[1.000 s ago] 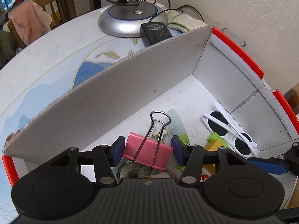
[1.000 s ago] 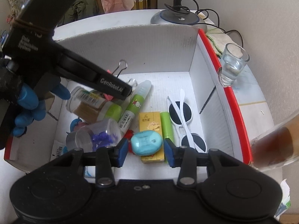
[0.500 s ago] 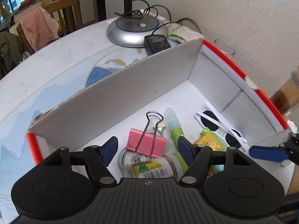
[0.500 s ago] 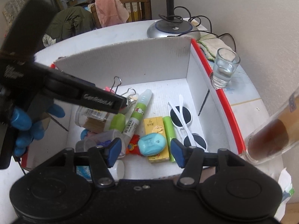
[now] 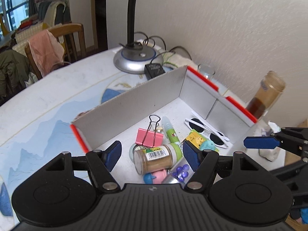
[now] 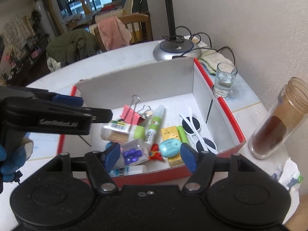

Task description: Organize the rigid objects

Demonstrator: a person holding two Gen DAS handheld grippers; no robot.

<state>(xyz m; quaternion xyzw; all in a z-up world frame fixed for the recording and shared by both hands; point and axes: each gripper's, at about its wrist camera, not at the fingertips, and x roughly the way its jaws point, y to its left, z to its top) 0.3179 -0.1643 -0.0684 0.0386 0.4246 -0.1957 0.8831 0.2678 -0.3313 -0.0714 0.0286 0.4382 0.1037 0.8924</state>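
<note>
A red-and-white cardboard box (image 5: pixel 134 104) (image 6: pixel 138 77) on the table holds several small items. A pink binder clip (image 5: pixel 149 139) (image 6: pixel 130 113) lies there, with a toothpick jar (image 5: pixel 156 158) (image 6: pixel 119 131), a green glue tube (image 5: pixel 170 130) (image 6: pixel 154 125), white sunglasses (image 5: pixel 207 132) (image 6: pixel 196 132), a yellow pack (image 6: pixel 170 134) and a teal oval case (image 6: pixel 170 148). My left gripper (image 5: pixel 152 156) is open and empty above the box's near end. My right gripper (image 6: pixel 149 156) is open and empty above the box's near edge.
A desk lamp base (image 5: pixel 137 58) (image 6: pixel 177 49) with a black adapter (image 5: pixel 154 70) stands behind the box. A water glass (image 6: pixel 224 79) and a tall brown jar (image 6: pixel 279 125) (image 5: pixel 265 94) stand to its right by the wall. A chair with pink cloth (image 5: pixel 46 52) is beyond the table.
Both grippers have opened, let go of the pink binder clip and the teal case, and pulled back and up from the box. Both items now lie in the box.
</note>
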